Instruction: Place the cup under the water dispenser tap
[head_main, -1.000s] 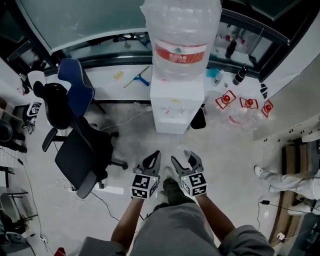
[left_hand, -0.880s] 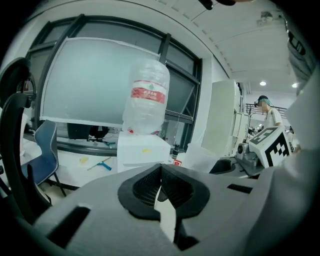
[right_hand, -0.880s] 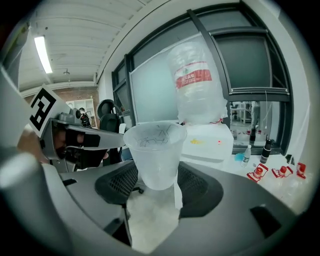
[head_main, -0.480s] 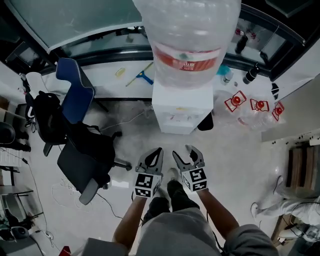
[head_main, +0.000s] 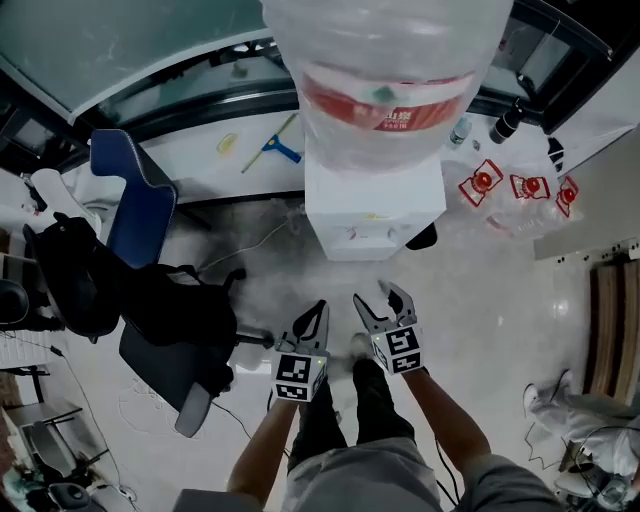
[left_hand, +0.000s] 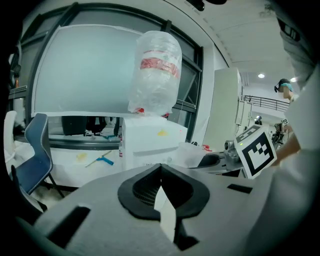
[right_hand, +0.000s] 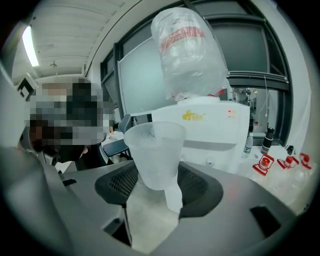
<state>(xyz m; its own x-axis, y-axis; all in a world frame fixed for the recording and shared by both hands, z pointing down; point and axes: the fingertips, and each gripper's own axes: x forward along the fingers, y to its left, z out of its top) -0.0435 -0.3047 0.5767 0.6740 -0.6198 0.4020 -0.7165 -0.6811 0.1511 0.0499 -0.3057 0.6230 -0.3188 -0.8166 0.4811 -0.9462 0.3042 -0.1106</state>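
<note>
water bottle (head_main: 385, 90): top cut off at upper edge | dispenser (head_main: 375, 210): taps too small to tell

Closed left gripper (head_main: 319, 306), right gripper (head_main: 377, 296) mid-grasp.

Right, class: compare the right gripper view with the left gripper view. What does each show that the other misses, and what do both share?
Only the right gripper view: a close look at the right claw closed on the translucent cup, plus a dark bottle. Only the left gripper view: the left claw shut and empty, a blue squeegee, and the right claw's marker cube. Both: the white water dispenser, its upturned bottle, and the cup, faint in the left view.
</note>
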